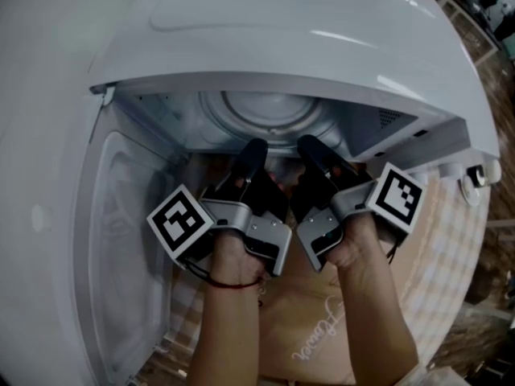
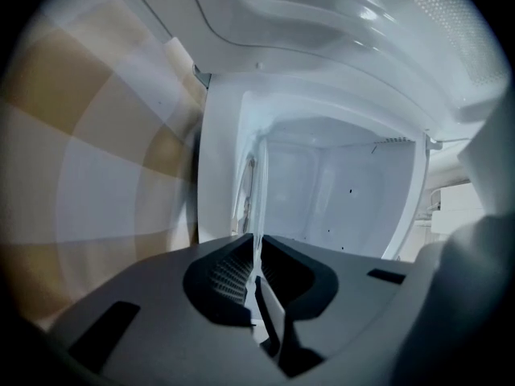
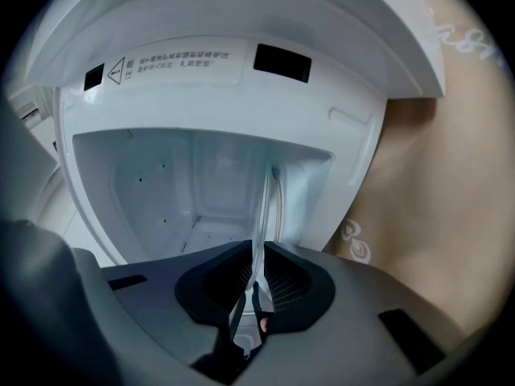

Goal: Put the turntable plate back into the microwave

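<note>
The clear glass turntable plate (image 1: 269, 115) lies flat in the mouth of the white microwave (image 1: 322, 30), its far part under the oven's top. Both grippers hold its near rim side by side. My left gripper (image 1: 249, 155) is shut on the rim, and in the left gripper view the plate (image 2: 259, 191) runs edge-on out of the closed jaws (image 2: 257, 252) toward the cavity. My right gripper (image 1: 312, 149) is shut on the rim too. The right gripper view shows the glass edge (image 3: 265, 207) pinched between the pads (image 3: 259, 256), with the white cavity behind it.
The microwave door (image 1: 48, 215) stands open at the left. The oven sits on a beige cloth with script print (image 1: 306, 328) and a checked cloth (image 1: 451, 248). The cavity's walls and ceiling close in around both grippers.
</note>
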Motion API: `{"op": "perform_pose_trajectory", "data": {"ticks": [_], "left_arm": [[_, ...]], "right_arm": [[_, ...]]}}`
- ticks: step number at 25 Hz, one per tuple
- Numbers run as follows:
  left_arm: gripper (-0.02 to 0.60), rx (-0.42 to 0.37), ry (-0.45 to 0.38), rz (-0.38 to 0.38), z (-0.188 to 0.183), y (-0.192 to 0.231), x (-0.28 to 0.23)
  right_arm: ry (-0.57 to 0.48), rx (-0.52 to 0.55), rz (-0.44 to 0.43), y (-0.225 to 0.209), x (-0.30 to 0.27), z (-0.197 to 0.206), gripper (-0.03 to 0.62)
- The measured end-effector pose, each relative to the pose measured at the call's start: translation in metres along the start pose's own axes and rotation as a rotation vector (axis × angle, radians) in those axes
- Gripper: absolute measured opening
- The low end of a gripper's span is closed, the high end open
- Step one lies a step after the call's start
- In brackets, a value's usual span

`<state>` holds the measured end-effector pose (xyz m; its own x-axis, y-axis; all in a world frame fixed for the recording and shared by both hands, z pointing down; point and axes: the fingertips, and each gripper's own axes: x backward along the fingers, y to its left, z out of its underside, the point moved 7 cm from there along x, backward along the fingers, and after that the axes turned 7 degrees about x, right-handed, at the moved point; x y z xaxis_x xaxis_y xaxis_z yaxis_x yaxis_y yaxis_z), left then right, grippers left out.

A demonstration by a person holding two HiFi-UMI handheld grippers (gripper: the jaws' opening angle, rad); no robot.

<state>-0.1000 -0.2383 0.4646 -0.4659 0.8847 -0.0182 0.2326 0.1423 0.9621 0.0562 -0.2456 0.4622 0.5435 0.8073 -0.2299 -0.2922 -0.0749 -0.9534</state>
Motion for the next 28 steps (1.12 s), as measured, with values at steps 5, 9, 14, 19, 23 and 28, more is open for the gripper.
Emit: {"op": "perform_pose_trajectory", "data": {"ticks": [5,9,14,19,23,28], "left_arm": [[0.029,-0.026,0.008,-0.040,0.000,-0.003,0.000],[0.029,-0.138,0.053,-0.108,0.000,-0.010,0.004],[0.031,-0.191,0.053,-0.160,-0.004,-0.013,0.006],[0.028,-0.168,0.061,-0.152,0.001,-0.016,0.007],[0.028,-0.224,0.081,-0.152,0.008,-0.019,0.008],[0.026,-0.193,0.092,-0.137,0.018,-0.012,0.006]], "right_arm": [[-0.032,-0.057,0.020,0.001,0.000,0.003,0.058],[-0.071,-0.102,0.046,0.002,-0.001,0.002,0.052],[-0.048,-0.096,0.063,0.001,-0.004,0.005,0.052],[-0.019,-0.048,0.054,0.005,-0.003,0.004,0.054],[0.028,0.010,0.014,0.006,0.001,0.008,0.106],[0.020,0.000,0.021,0.001,0.013,0.003,0.106]]}}
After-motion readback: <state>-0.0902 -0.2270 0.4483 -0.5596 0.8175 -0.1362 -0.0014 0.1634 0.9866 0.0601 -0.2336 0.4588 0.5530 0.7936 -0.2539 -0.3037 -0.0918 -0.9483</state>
